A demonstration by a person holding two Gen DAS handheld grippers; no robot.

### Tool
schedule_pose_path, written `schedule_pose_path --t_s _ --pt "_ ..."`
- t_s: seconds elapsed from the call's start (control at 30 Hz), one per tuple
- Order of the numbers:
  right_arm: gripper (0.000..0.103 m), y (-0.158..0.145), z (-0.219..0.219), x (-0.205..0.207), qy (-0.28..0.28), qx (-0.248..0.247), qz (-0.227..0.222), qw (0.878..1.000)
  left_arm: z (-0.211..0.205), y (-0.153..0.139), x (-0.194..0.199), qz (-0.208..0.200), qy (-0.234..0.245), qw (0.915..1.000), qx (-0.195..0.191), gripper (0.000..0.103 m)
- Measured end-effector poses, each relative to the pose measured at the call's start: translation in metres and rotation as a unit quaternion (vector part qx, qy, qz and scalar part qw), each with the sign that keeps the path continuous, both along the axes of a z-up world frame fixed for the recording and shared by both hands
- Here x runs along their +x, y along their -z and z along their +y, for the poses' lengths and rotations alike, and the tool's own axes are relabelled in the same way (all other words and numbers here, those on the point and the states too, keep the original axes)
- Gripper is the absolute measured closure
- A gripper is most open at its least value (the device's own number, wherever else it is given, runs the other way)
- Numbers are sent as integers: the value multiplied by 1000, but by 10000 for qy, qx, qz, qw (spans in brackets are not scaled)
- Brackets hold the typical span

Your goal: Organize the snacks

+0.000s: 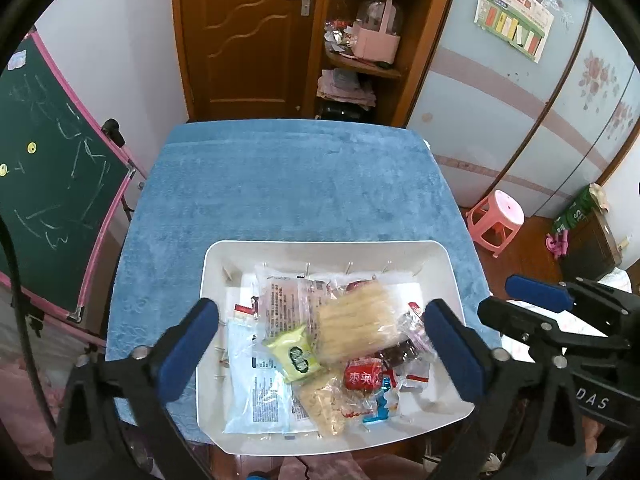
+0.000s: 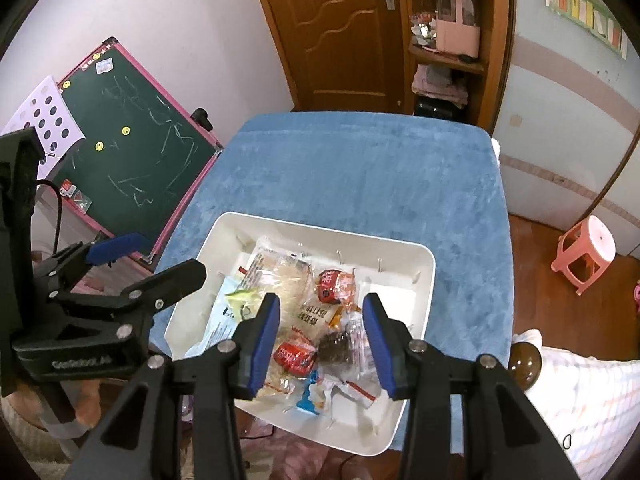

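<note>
A white rectangular plastic bin point(image 1: 452, 280) is sitting at the near edge of the blue towel-covered table point(image 1: 296, 184), holding a heap of wrapped snack packets point(image 1: 320, 344). The left gripper point(image 1: 320, 340) is hovering over the heap, fingers spread wide and gripping nothing. The right gripper point(image 2: 320, 340) is hanging above the bin's right half, fingers likewise parted and empty, a red round packet point(image 2: 294, 357) lying between them.

You have a white rectangular plastic bin point(image 1: 448, 276) with its snacks heaped loosely inside: a clear pack of pale yellow wafer sticks point(image 1: 358, 322) lies on top, tilted, overlapping a small light-green packet point(image 1: 298, 356). A round red-wrapped snack point(image 1: 362, 376) sits just beside a light-blue flat pouch point(image 1: 256, 396).
</note>
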State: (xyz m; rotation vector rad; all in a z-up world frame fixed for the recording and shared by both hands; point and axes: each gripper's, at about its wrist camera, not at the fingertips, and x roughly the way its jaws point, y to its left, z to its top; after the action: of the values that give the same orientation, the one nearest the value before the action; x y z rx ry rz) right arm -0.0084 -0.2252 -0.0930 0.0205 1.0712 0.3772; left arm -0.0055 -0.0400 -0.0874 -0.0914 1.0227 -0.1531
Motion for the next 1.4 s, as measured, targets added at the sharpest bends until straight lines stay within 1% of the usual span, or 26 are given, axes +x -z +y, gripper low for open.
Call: schedule_pose_path --t_s 0.07,0.13,0.23,0.57,0.67,0.87,1.1,1.2,1.3,1.4 --pt "55 1 0 -1 13 2 18 10000 0 5 3 156 0 9999 72 1" --pt "55 1 0 -2 9 10 29 10000 -1 9 5 239 -86 9995 205 1" --pt "55 0 0 -3 4 7 16 10000 -1 10 4 236 -123 9993 267 1" --pt "54 -5 -2 -12 38 94 8 9999 2 -3 -9 146 -200 9994 243 1" --pt "54 -10 -2 -15 47 140 -43 9999 3 -11 -13 115 -215 9994 243 1" --pt "54 -23 -2 -18 194 193 -219 9994 6 -31 -17 -89 -200 9993 304 1" --pt "54 -46 3 -18 417 173 -483 9978 17 -49 -5 -155 -171 9995 195 1" --pt "54 -56 9 -16 576 193 -559 9966 25 -58 -1 -179 -195 9995 162 1" --pt "54 -62 20 -15 606 184 -603 9962 33 -67 0 -269 -264 9992 138 1" --pt "54 -65 34 -15 583 81 -634 9963 38 -73 0 -382 -412 9980 288 1"
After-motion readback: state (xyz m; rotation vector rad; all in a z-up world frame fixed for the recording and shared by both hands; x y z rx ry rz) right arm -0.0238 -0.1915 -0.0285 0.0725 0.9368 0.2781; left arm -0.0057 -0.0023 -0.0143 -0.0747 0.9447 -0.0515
